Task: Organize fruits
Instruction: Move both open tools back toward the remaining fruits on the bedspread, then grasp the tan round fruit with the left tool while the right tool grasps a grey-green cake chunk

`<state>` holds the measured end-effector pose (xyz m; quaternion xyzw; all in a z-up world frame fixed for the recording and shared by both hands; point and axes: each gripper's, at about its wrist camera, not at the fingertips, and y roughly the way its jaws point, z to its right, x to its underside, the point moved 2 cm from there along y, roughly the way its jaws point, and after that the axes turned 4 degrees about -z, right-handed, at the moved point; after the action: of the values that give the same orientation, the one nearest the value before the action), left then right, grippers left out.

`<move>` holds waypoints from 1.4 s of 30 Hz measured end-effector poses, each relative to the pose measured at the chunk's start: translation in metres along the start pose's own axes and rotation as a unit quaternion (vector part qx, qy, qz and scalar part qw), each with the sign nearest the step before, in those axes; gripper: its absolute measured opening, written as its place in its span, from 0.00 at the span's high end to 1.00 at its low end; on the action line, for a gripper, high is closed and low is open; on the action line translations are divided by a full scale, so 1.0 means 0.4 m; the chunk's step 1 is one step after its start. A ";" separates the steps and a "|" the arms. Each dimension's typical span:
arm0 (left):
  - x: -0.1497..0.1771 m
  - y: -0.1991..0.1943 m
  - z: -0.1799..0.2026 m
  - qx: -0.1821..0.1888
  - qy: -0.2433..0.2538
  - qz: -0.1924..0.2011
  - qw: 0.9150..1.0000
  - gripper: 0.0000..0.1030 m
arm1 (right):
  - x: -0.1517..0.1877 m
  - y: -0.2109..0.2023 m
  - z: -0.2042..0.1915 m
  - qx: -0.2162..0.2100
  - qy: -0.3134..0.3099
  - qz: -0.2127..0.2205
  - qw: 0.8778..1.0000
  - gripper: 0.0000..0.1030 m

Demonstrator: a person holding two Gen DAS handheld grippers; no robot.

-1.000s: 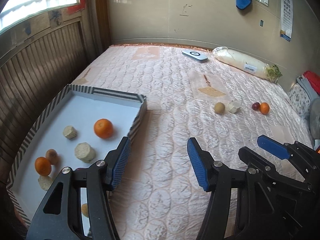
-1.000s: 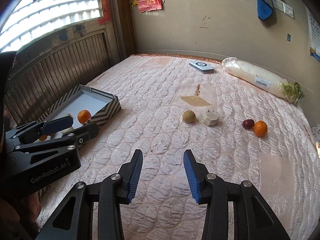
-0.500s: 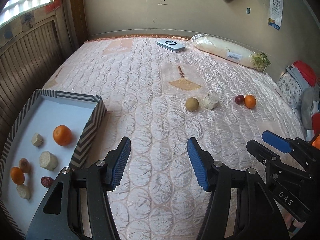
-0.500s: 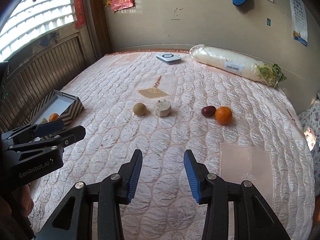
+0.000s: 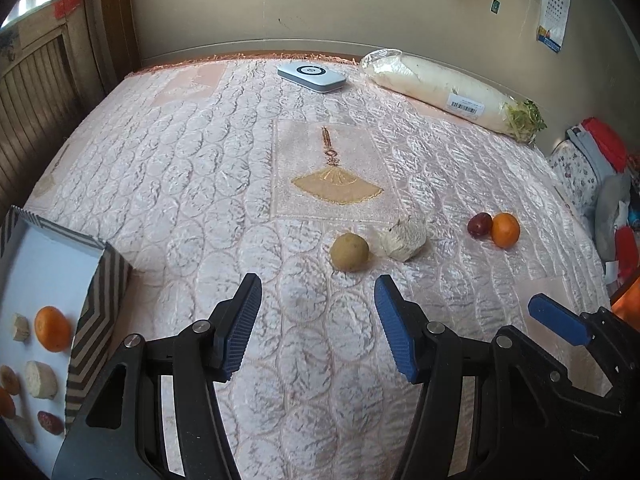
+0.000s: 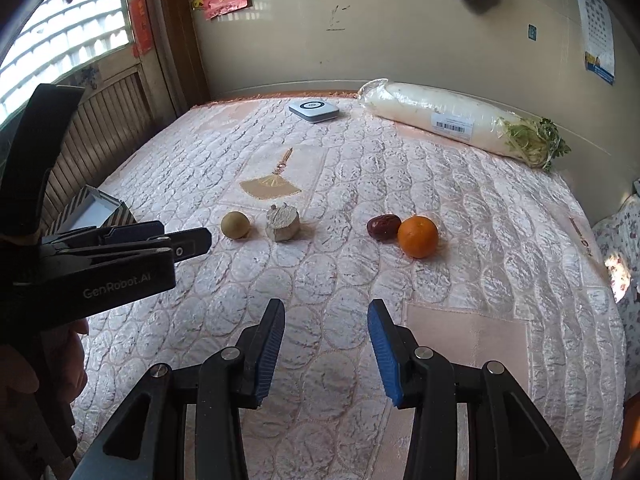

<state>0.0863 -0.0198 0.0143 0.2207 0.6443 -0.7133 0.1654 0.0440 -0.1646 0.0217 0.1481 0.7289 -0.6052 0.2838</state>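
Left gripper (image 5: pixel 316 328): blue-padded jaws parted, nothing between them. Right gripper (image 6: pixel 326 346): jaws parted more narrowly, likewise empty. Since one second ago, both views have shifted away from the striped cardboard tray (image 5: pixel 100 312), now at the left edge, and the loose fruit appears closer. Ahead of the left gripper, on the pink quilted bedspread (image 5: pixel 200 168), lie a round tan fruit (image 5: pixel 349 251) just beside a pale cut chunk (image 5: pixel 404 237); further right, a dark red jujube (image 5: pixel 479 224) touches a small orange (image 5: pixel 505 230).

Bed (image 5: pixel 192 168) w/ tray (image 5: pixel 100 288), fruit (image 6: pixel 418 237), radish (image 6: pixel 440 120), device (image 6: pixel 314 110).
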 end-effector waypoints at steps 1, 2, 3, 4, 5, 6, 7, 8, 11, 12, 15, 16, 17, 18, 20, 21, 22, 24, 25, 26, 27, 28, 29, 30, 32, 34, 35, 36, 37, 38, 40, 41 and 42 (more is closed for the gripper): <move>-0.005 0.011 0.002 -0.001 0.001 -0.003 1.000 0.43 | -0.004 0.006 0.002 0.000 -0.001 -0.002 1.000 0.60; -0.009 0.021 0.004 0.000 0.002 -0.006 1.000 0.43 | -0.008 0.013 0.003 -0.001 -0.002 -0.005 1.000 0.60; -0.012 0.030 0.005 0.002 0.002 -0.009 1.000 0.43 | -0.010 0.018 0.004 -0.001 -0.002 -0.006 1.000 0.60; -0.017 0.038 0.005 0.005 0.002 -0.010 1.000 0.43 | -0.014 0.024 0.006 -0.001 -0.002 -0.008 1.000 0.60; -0.022 0.045 0.006 0.006 0.002 -0.010 1.000 0.43 | -0.016 0.029 0.008 -0.002 -0.002 -0.009 1.000 0.60; -0.027 0.048 0.007 0.007 0.003 -0.009 1.000 0.43 | -0.020 0.033 0.011 -0.002 -0.001 -0.010 1.000 0.60; -0.032 0.052 0.010 0.008 0.004 -0.007 1.000 0.43 | -0.023 0.037 0.014 -0.003 -0.001 -0.011 1.000 0.60; -0.036 0.056 0.012 0.009 0.006 -0.006 1.000 0.43 | -0.024 0.041 0.017 -0.003 0.000 -0.012 1.000 0.60; -0.044 0.072 0.017 0.009 0.009 -0.008 1.000 0.43 | -0.030 0.051 0.026 -0.005 0.005 -0.014 1.000 0.60; -0.045 0.076 0.018 0.008 0.009 -0.008 1.000 0.43 | -0.032 0.053 0.027 -0.005 0.005 -0.015 1.000 0.60; -0.042 0.084 0.015 0.004 0.010 -0.008 1.000 0.61 | -0.036 0.060 0.025 -0.007 0.002 -0.016 1.000 0.60; -0.042 0.082 0.014 0.002 0.011 -0.004 1.000 0.65 | -0.038 0.063 0.022 -0.007 0.000 -0.015 1.000 0.60; -0.042 0.082 0.012 0.007 0.011 -0.005 1.000 0.76 | -0.041 0.066 0.019 -0.007 -0.002 -0.015 1.000 0.60; -0.042 0.082 0.010 0.012 0.010 -0.006 1.000 0.77 | -0.044 0.069 0.017 -0.008 -0.004 -0.015 1.000 0.60; -0.039 0.075 0.006 0.011 0.007 -0.001 1.000 0.77 | -0.052 0.077 0.008 -0.009 -0.008 -0.012 1.000 0.60; -0.036 0.071 0.004 0.009 0.005 0.002 1.000 0.77 | -0.057 0.081 0.004 -0.011 -0.010 -0.011 1.000 0.60; -0.031 0.064 0.000 0.006 0.002 0.005 1.000 0.77 | -0.063 0.086 -0.002 -0.012 -0.012 -0.010 1.000 0.60; -0.021 0.050 -0.009 -0.005 -0.004 0.009 1.000 0.77 | -0.074 0.097 -0.013 -0.015 -0.019 -0.009 1.000 0.60; -0.016 0.042 -0.014 -0.012 -0.006 0.011 1.000 0.77 | -0.081 0.105 -0.018 -0.016 -0.021 -0.008 1.000 0.60; -0.011 0.034 -0.020 -0.019 -0.008 0.014 1.000 0.77 | -0.088 0.113 -0.024 -0.017 -0.024 -0.009 1.000 0.60; -0.006 0.026 -0.028 -0.026 -0.012 0.016 0.999 0.77 | -0.097 0.125 -0.029 -0.020 -0.026 -0.010 0.999 0.60; 0.000 0.019 -0.035 -0.030 -0.015 0.017 0.999 0.77 | -0.103 0.136 -0.035 -0.020 -0.029 -0.013 0.999 0.60; 0.005 0.013 -0.041 -0.033 -0.017 0.018 0.999 0.77 | -0.109 0.149 -0.042 -0.019 -0.034 -0.018 0.999 0.60; 0.010 0.007 -0.047 -0.036 -0.020 0.019 0.999 0.77 | -0.114 0.158 -0.047 -0.016 -0.038 -0.020 0.999 0.60; 0.021 0.000 -0.053 -0.043 -0.020 0.021 0.999 0.77 | -0.123 0.173 -0.060 -0.014 -0.045 -0.020 0.999 0.60; 0.031 -0.005 -0.056 -0.046 -0.017 0.019 0.999 0.77 | -0.134 0.186 -0.068 -0.018 -0.046 -0.020 0.999 0.60; 0.035 -0.008 -0.057 -0.047 -0.017 0.018 0.999 0.77 | -0.139 0.192 -0.071 -0.018 -0.045 -0.021 0.999 0.60; 0.037 -0.011 -0.058 -0.047 -0.016 0.018 0.999 0.77 | -0.145 0.198 -0.074 -0.018 -0.045 -0.021 0.999 0.60; 0.041 -0.016 -0.059 -0.047 -0.015 0.019 0.999 0.77 | -0.150 0.203 -0.076 -0.021 -0.044 -0.021 0.999 0.60; 0.043 -0.021 -0.060 -0.047 -0.015 0.021 0.999 0.77 | -0.154 0.208 -0.078 -0.025 -0.042 -0.021 0.999 0.60; 0.047 -0.032 -0.065 -0.050 -0.013 0.024 0.998 0.77 | -0.159 0.220 -0.080 -0.024 -0.036 -0.026 0.999 0.67; 0.048 -0.036 -0.069 -0.049 -0.014 0.025 0.998 0.77 | -0.159 0.219 -0.082 -0.014 -0.038 -0.023 0.999 0.73; 0.050 -0.040 -0.073 -0.048 -0.016 0.026 0.998 0.77 | -0.158 0.219 -0.084 -0.009 -0.041 -0.025 0.999 0.73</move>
<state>0.0639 0.0118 0.0152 0.2177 0.6694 -0.6802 0.2045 0.1353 -0.1043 -0.0071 0.1021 0.7260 -0.6107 0.2991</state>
